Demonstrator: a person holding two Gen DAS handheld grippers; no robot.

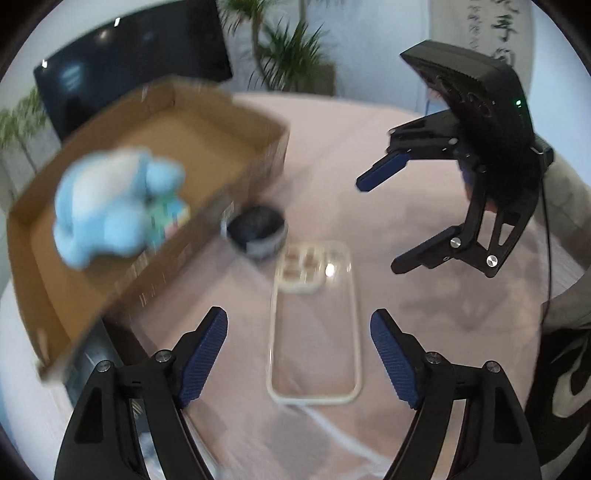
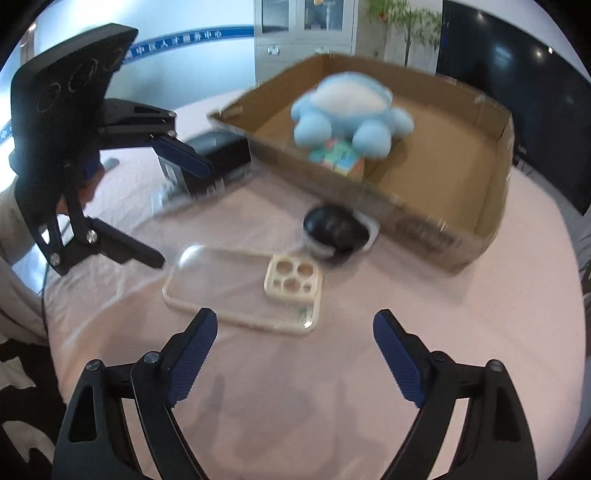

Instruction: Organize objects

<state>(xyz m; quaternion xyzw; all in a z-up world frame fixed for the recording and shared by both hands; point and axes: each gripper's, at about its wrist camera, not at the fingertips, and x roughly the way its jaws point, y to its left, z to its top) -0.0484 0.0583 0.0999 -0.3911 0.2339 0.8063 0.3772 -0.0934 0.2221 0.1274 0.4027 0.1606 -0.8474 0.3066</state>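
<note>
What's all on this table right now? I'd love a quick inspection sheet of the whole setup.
Surface: round table under a pink cloth.
Job's things: blue plush toy on a pastel cube inside the cardboard box; clear phone case and black bowl outside it.
Clutter: black boxy object beside the box.
Grippers: left tool and right tool open, empty.
Cables: black cable behind the right tool.
Surroundings: dark screen, plants, cabinet.

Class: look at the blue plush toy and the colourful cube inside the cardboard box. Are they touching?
Touching. In the right wrist view the plush sits on top of the cube, its paws overlapping the cube's top with no gap; the left wrist view agrees, though blurred.
</note>
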